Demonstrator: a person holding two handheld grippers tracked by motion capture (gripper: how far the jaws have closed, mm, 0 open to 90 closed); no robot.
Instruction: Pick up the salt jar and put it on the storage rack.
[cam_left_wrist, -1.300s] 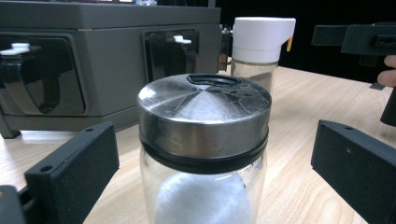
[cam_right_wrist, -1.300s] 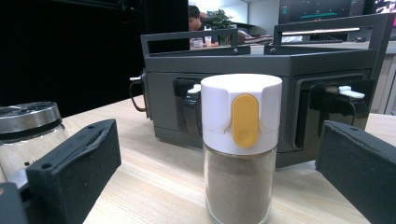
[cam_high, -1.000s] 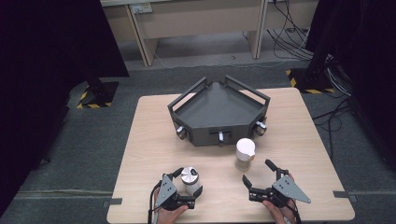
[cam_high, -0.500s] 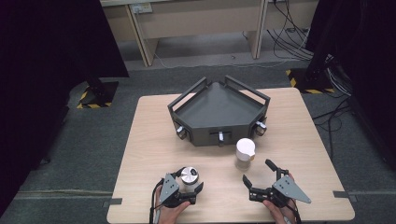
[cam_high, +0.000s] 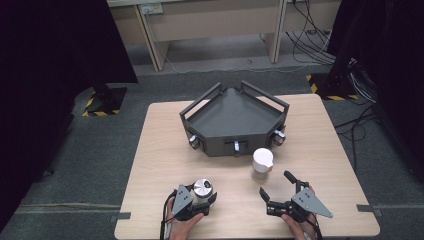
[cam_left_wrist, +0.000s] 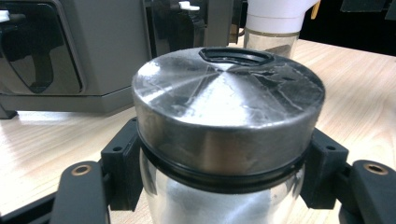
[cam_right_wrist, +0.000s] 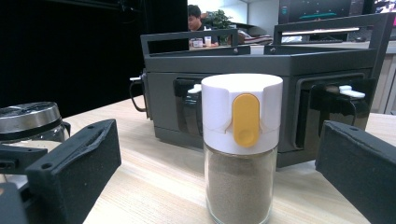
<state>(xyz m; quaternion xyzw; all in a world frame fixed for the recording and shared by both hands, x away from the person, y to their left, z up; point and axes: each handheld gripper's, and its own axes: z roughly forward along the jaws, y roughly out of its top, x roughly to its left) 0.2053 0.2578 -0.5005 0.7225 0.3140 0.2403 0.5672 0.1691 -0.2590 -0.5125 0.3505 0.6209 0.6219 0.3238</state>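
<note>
Left gripper view: my left gripper (cam_left_wrist: 219, 186) has just been closing, now clamped on round steel-lidded glass jar (cam_left_wrist: 224, 140) at near table edge | judged rigid, slick, breakable; grip below lid | right gripper (cam_high: 281, 192) open beside white-capped spice shaker (cam_high: 262, 165).

A lab or office test space. Grey carpet floor (cam_high: 115, 150), loose cables (cam_high: 320, 40) and hazard-striped stand bases (cam_high: 102, 102) surround the wooden table (cam_high: 160, 150).

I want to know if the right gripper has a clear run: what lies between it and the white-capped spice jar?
Nothing: in the high view only bare table separates the open right gripper from the spice jar.
</note>
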